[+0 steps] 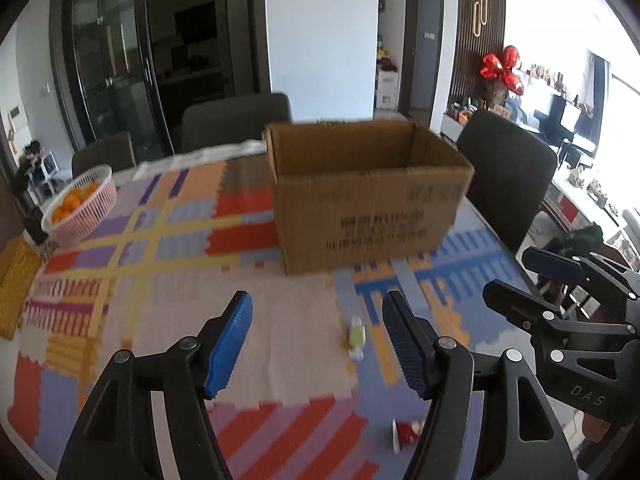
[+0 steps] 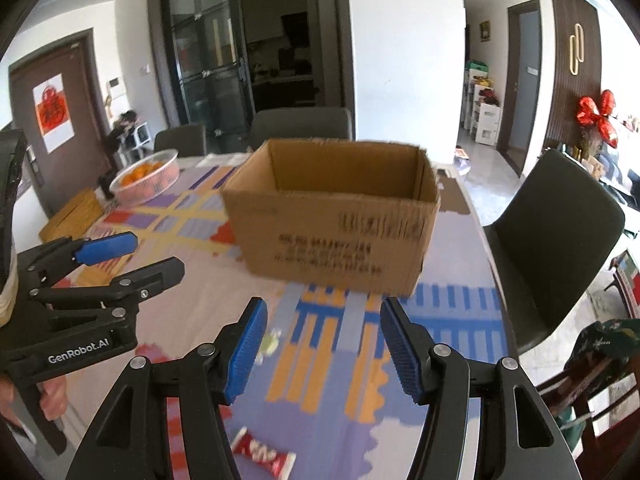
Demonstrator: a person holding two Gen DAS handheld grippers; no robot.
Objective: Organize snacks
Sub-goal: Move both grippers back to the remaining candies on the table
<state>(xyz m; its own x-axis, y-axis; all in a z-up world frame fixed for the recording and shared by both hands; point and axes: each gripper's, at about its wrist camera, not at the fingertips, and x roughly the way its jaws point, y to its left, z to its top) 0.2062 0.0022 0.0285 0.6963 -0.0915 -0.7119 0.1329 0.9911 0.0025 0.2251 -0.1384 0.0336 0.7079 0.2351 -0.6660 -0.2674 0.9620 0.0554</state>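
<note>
Left wrist view shows a small pale-green wrapped candy (image 1: 356, 338) lying on the tabletop (image 1: 280, 320), just ahead of the left hand-held gripper (image 1: 316, 340) and close to its right-hand blue pad. The candy's long axis runs roughly away from the camera. The jaws stand apart with nothing between them.

A red-and-white wrapped snack (image 2: 262, 454) lies nearer the person, low in the right wrist view, below and slightly left of the right hand-held gripper (image 2: 322, 348). Its length runs crosswise, tilted. That hand-held gripper's jaws are also apart and empty. The candy seems closer to the left one, the red snack to the right one, though either could reach both.

Beyond both snacks sits an open cardboard box (image 1: 368, 196), upright, with printed text on its near side; its inside is not visible. It is the likely destination.

A bright patchwork cloth covers the tabletop. A pink basket of oranges (image 1: 82, 204) sits at the far left. Dark chairs (image 1: 508, 176) ring the tabletop, with glass doors and a sunlit room behind.
</note>
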